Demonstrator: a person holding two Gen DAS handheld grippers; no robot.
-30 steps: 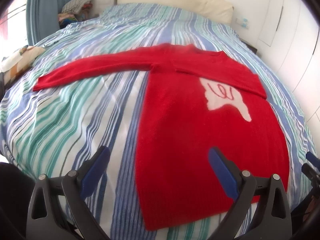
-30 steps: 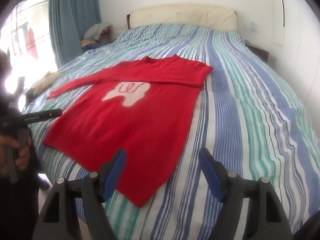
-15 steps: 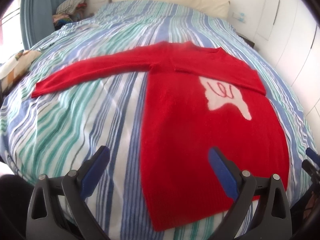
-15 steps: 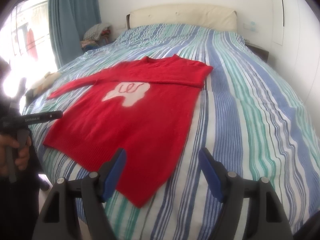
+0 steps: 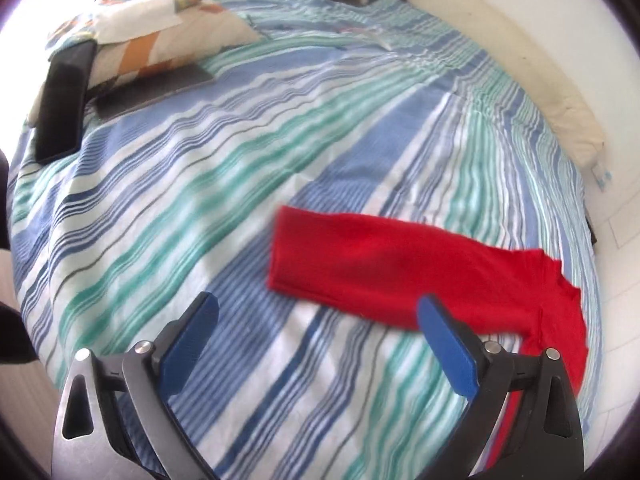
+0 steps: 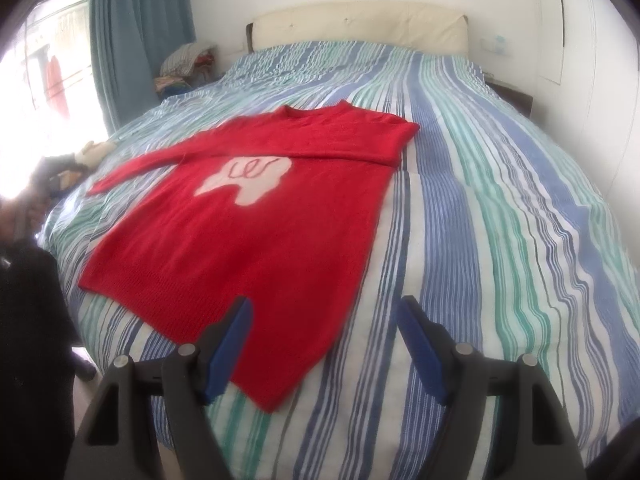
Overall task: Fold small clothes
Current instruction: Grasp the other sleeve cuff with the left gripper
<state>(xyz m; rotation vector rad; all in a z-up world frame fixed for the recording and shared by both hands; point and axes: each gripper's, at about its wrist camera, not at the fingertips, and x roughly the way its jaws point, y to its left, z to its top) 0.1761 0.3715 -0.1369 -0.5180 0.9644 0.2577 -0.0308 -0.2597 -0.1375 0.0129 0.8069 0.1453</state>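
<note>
left claw (image 5: 316, 344) spread | right claw (image 6: 326, 344) spread | red knit sweater (image 6: 256, 216) flat, striped bedspread (image 6: 500, 200)

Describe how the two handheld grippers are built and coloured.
Both look alike. The left gripper and right gripper each have two flat blue finger pads mounted on dark grey, triangular cut-out arms, joined by round silver pivot bolts. No cables or markings are visible on either.

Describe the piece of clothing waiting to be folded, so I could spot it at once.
Look at the big bed with the blue, green and white striped cover. Spread flat on it lies a red sweater, the only red thing there, with a pale patch on its chest.
</note>
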